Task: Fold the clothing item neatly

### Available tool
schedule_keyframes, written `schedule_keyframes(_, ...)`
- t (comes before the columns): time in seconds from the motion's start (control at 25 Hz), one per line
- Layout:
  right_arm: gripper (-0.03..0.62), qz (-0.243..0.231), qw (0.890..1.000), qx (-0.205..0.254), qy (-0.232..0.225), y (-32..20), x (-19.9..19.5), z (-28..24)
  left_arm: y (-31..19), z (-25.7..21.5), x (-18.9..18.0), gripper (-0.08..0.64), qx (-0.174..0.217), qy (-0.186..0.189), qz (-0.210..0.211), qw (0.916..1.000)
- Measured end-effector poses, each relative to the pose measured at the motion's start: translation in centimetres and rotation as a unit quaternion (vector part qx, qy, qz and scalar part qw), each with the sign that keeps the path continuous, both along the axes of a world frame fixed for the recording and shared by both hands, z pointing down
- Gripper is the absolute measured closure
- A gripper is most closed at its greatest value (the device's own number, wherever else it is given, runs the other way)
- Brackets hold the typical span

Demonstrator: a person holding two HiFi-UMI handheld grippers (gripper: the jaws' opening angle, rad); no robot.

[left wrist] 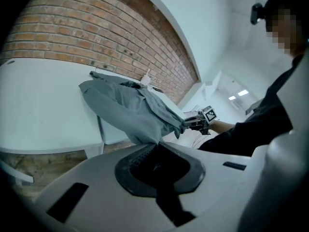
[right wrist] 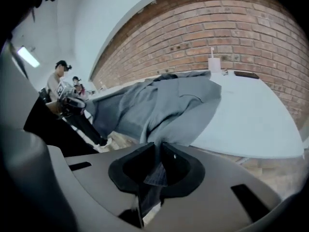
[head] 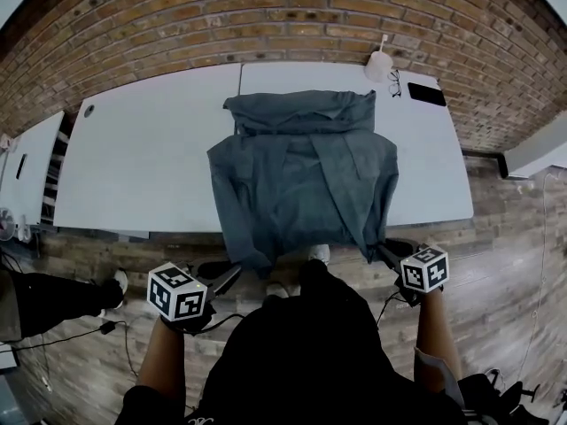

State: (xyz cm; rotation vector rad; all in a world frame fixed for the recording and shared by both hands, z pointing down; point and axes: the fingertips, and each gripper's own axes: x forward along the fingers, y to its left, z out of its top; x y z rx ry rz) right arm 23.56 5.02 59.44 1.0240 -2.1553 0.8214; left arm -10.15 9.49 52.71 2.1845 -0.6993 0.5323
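A grey clothing item (head: pixel 301 171) lies spread on the white table (head: pixel 142 162), and its lower part hangs over the near edge. My left gripper (head: pixel 229 279) sits below that edge at the garment's lower left corner, shut on the cloth. In the left gripper view the fabric (left wrist: pixel 130 110) runs down into the shut jaws of the left gripper (left wrist: pixel 157 146). My right gripper (head: pixel 386 251) is shut on the lower right corner. In the right gripper view a fold of the garment (right wrist: pixel 164 105) is pinched in the right gripper (right wrist: pixel 157 151).
A white cup (head: pixel 379 65), a pair of glasses (head: pixel 394 83) and a black phone (head: pixel 427 94) sit at the table's far right. A brick wall (head: pixel 283 16) runs behind the table. A second table (head: pixel 27 162) stands to the left. The floor is wood.
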Motion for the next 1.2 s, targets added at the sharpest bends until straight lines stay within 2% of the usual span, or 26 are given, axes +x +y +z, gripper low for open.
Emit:
schedule_keyframes(0.08,0.538,-0.056,0.998,0.005,-0.01,2.4,-1.2,-1.9,1.8,-1.8,0.3,0.548,0.005,0.037,0.032,0.9988)
schedule_keyframes(0.2,0.538,-0.132,0.99,0.007,-0.05,5.7,-3.2,-5.8,3.7,-5.8,0.3,0.548,0.026,0.092,0.069,0.993)
schedule_keyframes(0.36,0.557,-0.232,0.968,0.016,-0.097,8.6,-5.3,-12.5,4.8,-12.2,0.3,0.548,0.092,0.121,0.122,0.9809)
schedule_keyframes(0.48,0.568,-0.293,0.949,0.064,-0.1,7.9,-6.0,-18.1,3.9,-17.0,-0.1,0.548,0.148,0.13,0.139,0.9705)
schedule_keyframes(0.56,0.569,-0.315,0.938,0.106,-0.096,5.6,-6.1,-21.5,1.5,-19.1,-0.9,0.548,0.186,0.1,0.128,0.9689)
schedule_keyframes(0.64,0.571,-0.319,0.931,0.145,-0.101,2.2,-5.7,-24.4,-1.9,-20.7,-1.9,0.548,0.226,0.053,0.101,0.9674)
schedule_keyframes(0.76,0.571,-0.305,0.925,0.2,-0.105,-4.1,-5.0,-27.8,-8.6,-22.7,-3.7,0.548,0.279,-0.008,0.031,0.9596)
schedule_keyframes(0.84,0.571,-0.283,0.926,0.228,-0.102,-8.9,-4.4,-29.3,-13.6,-23.6,-4.9,0.548,0.3,-0.042,-0.026,0.9527)
schedule_keyframes(0.92,0.571,-0.246,0.935,0.239,-0.095,-14.3,-3.3,-29.6,-18.7,-23.7,-6.3,0.548,0.302,-0.07,-0.079,0.9473)
schedule_keyframes(1.0,0.572,-0.194,0.95,0.23,-0.082,-20.3,-1.4,-28.6,-23.8,-22.9,-7.9,0.548,0.3,-0.113,-0.115,0.9402)
schedule_keyframes(1.12,0.572,-0.118,0.975,0.185,-0.035,-29.4,2.2,-24.9,-31.2,-19.2,-10.4,0.548,0.296,-0.22,-0.137,0.9195)
schedule_keyframes(1.2,0.571,-0.095,0.986,0.137,0.003,-34.0,4.1,-21.2,-35.2,-15.5,-11.7,0.548,0.266,-0.271,-0.137,0.9149)
